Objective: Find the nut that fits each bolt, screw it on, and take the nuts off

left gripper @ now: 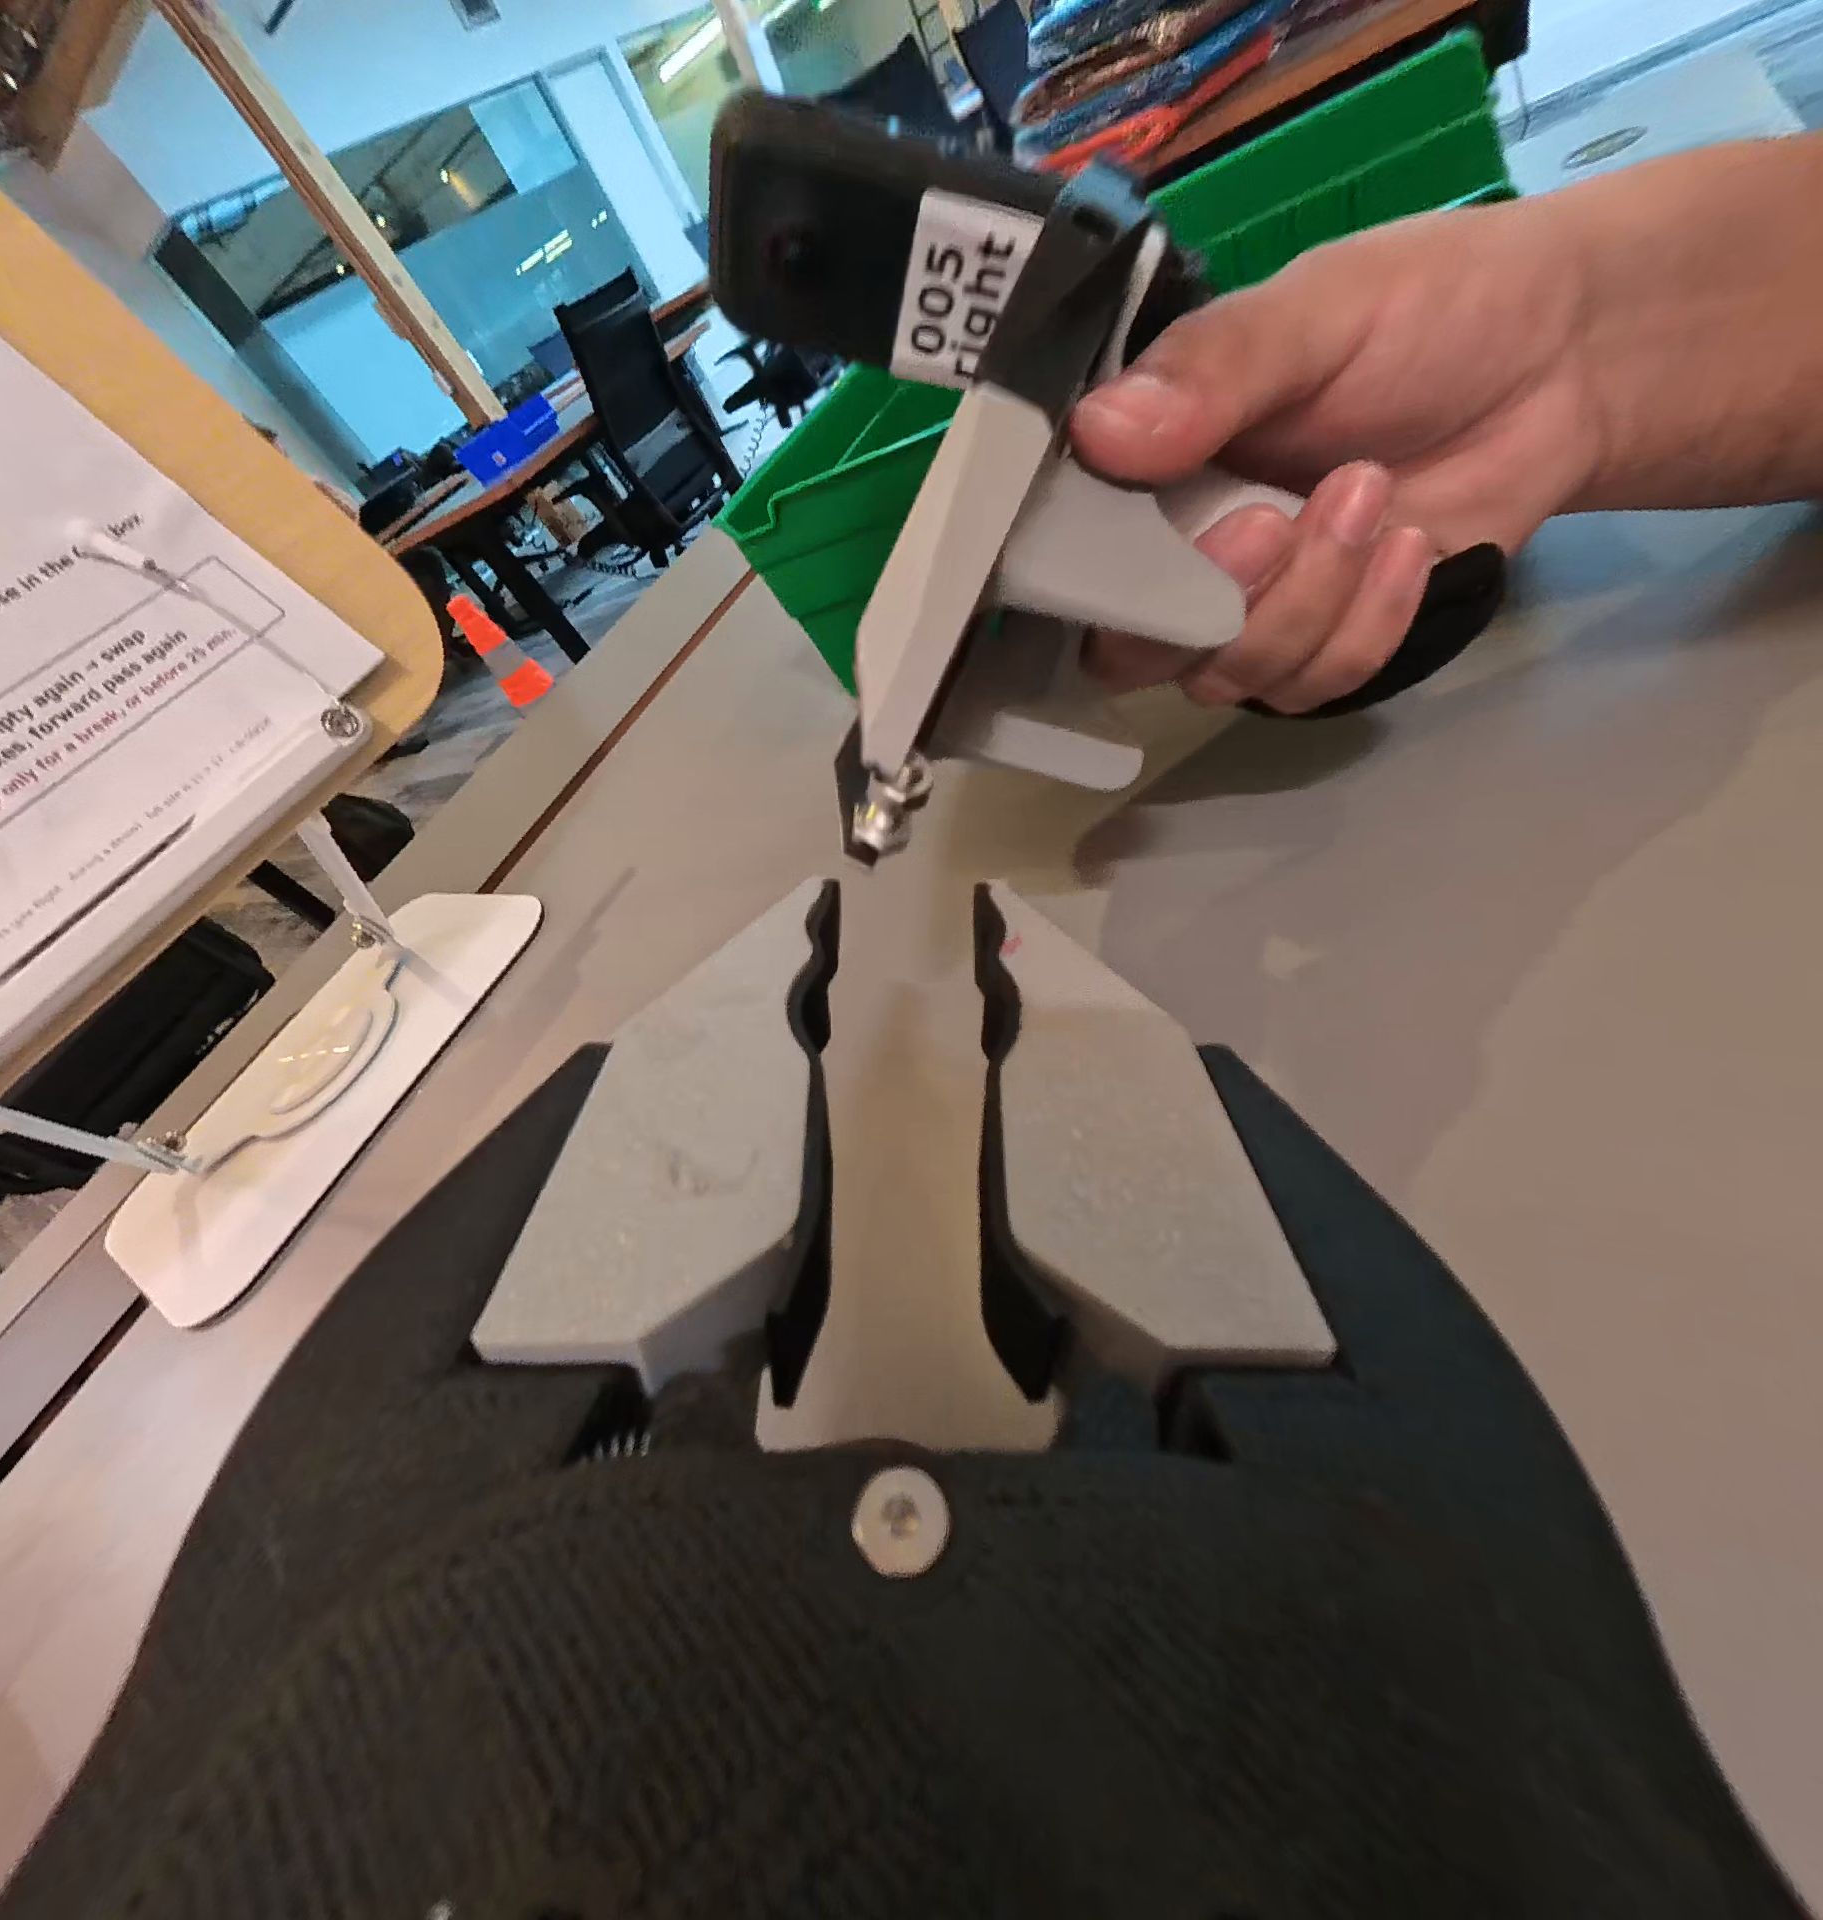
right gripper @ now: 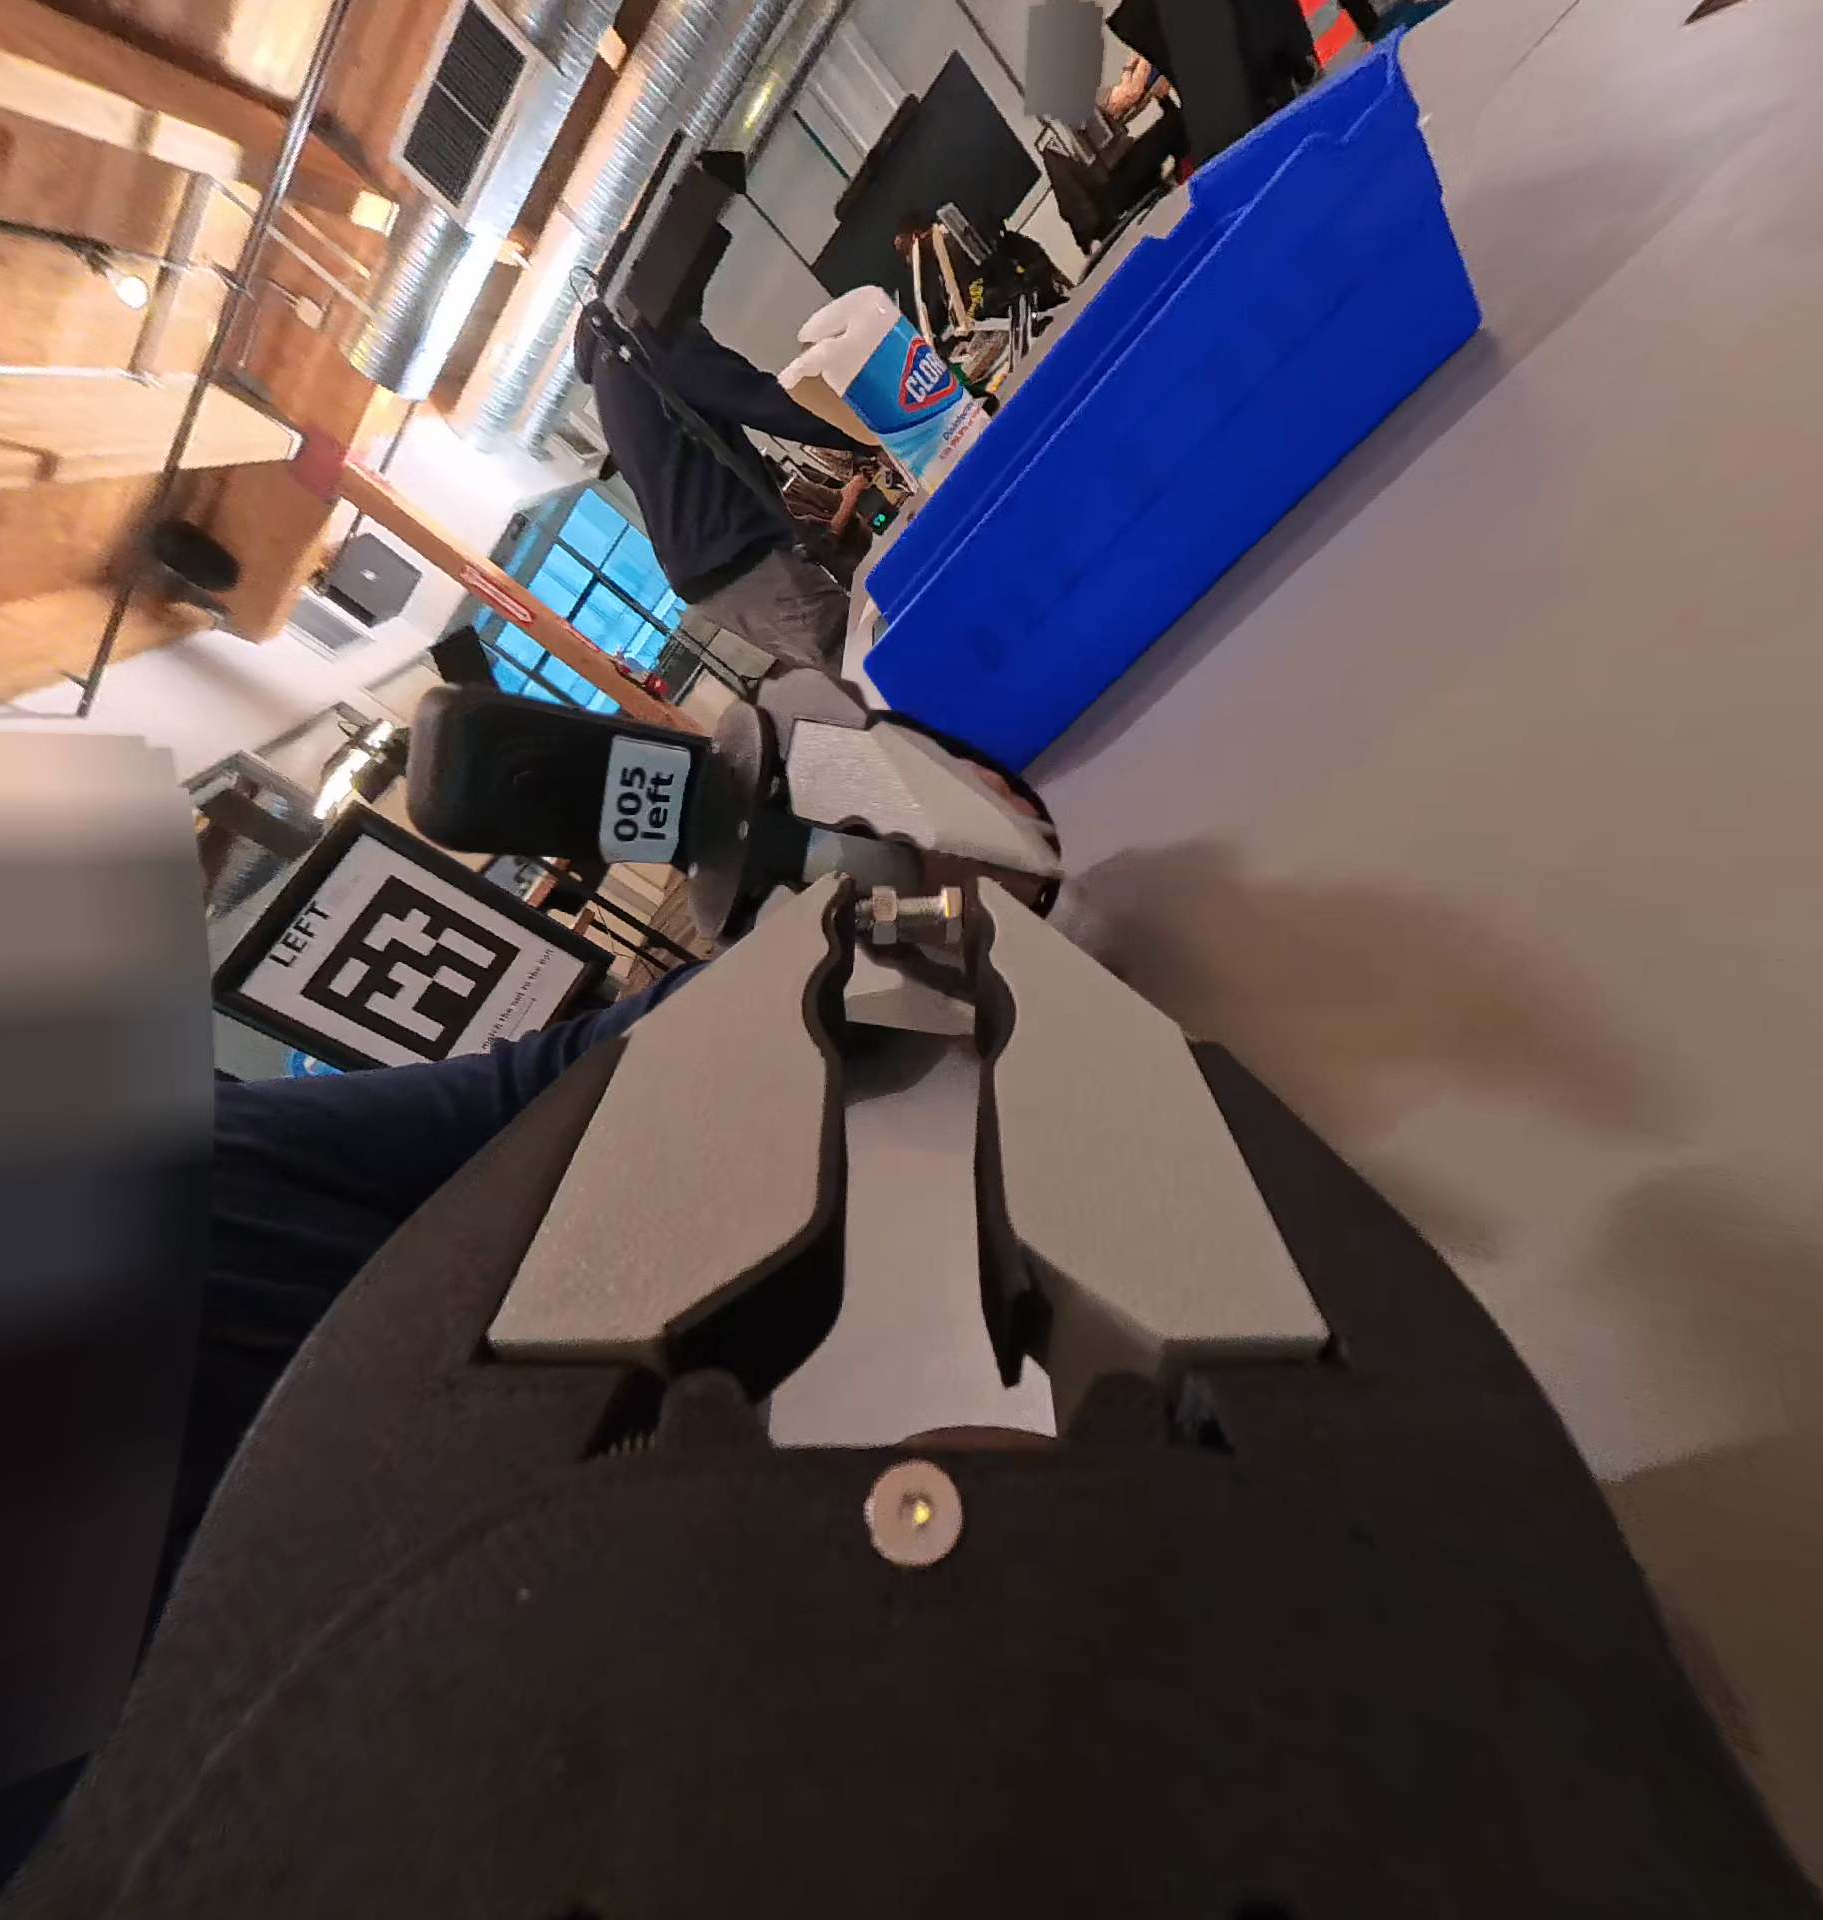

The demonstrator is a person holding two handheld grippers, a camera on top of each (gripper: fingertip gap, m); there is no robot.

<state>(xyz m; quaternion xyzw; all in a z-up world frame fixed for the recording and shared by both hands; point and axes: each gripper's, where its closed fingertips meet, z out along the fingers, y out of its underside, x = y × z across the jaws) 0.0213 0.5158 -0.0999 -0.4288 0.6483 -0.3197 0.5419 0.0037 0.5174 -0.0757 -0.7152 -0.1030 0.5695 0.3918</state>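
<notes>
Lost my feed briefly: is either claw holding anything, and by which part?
The right claw grips the bolt end to end, nut on. The left claw is open, empty.

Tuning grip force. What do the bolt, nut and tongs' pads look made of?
Bolt and nut: bright silvery metal, probably plated steel; glints on thread and hex faces. The right tongs are shut on the bolt: matte grey, grainy finger shells, likely printed plastic. Black inner pads look rubbery; can't confirm.

Silver bolt (right gripper: 912, 918) crosswise between tool tips, nut (right gripper: 879, 914) apparently threaded on.
</notes>
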